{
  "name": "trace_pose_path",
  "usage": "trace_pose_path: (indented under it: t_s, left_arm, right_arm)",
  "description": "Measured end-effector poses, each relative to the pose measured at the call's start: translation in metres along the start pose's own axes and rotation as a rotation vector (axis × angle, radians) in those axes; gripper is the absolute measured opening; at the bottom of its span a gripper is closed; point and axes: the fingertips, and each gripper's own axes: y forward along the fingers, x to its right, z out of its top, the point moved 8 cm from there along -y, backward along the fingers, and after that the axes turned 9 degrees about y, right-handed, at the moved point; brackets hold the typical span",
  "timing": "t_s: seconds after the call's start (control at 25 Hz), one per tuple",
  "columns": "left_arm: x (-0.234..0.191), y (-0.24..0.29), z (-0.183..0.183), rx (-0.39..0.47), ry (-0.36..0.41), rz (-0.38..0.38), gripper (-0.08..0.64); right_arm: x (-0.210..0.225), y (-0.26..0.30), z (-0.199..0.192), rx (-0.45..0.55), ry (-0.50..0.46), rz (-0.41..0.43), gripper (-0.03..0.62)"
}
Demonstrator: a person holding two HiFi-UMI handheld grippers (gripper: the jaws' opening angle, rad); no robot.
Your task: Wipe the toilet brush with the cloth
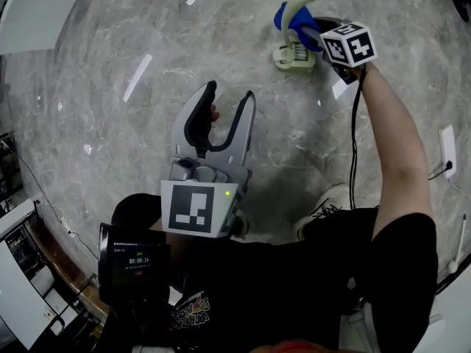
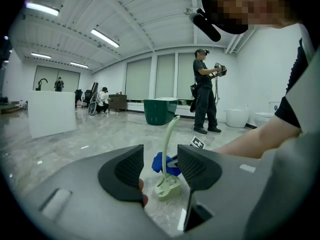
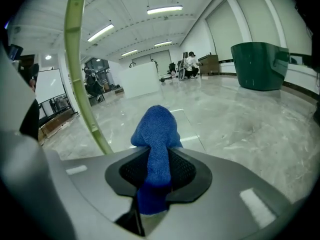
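Grey veined marble floor [image 1: 132, 65] across the whole head view, with a white power strip [image 1: 447, 151] at its right edge. In the left gripper view, at centre, a dark green tub [image 2: 160, 111]; just right of it, a standing person [image 2: 204, 91] in dark clothes. Farther right, white toilets [image 2: 239, 117]. At left, a white counter [image 2: 51, 113], with a seated person [image 2: 103, 100] beyond. Ceiling light strips [image 2: 105, 38] at upper left.

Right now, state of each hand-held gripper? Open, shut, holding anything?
Left hand-held gripper: open, nothing between its jaws.
Right hand-held gripper: closed on the blue cloth.
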Motion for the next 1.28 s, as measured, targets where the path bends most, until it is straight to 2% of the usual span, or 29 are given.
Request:
trace_pose_path:
  t_s: [0.08, 0.24, 0.36, 0.48, 0.64, 0.84, 1.12, 1.28]
  left_arm:
    - [-0.001, -0.001, -0.001, -0.009, -0.003, 0.005, 0.213]
    - [-0.004, 0.004, 0.0, -0.019, -0.043, -0.002, 0.213]
    - [-0.003, 0.01, 0.004, -0.015, -0.054, -0.014, 0.213]
    - [0.001, 0.017, 0.008, -0.007, -0.045, -0.032, 0.213]
    - [0.006, 0.028, 0.013, -0.009, -0.058, -0.045, 0.213]
    - [0.009, 0.034, 0.014, -0.017, -0.054, -0.049, 0.213]
    - [0.01, 0.043, 0.002, -0.053, -0.045, -0.035, 0.213]
    - [0.01, 0.042, 0.002, -0.045, -0.042, -0.041, 0.213]
  right_arm:
    - [0.004, 0.002, -0.003, -0.005, 0.022, -0.013, 0.103]
    - [0.028, -0.014, -0.02, -0.032, 0.089, -0.099, 0.103]
    - [0.041, -0.031, -0.046, -0.111, 0.091, -0.136, 0.103]
    - [0.041, -0.043, -0.076, -0.218, 0.071, -0.136, 0.103]
    - [0.02, -0.044, -0.108, -0.337, -0.006, -0.058, 0.103]
    - [-0.01, -0.031, -0.117, -0.399, -0.057, 0.074, 0.103]
    - [-0.002, -0.029, -0.123, -0.429, -0.039, 0.107, 0.103]
    - [-0.002, -0.039, -0.128, -0.541, -0.087, 0.146, 0.103]
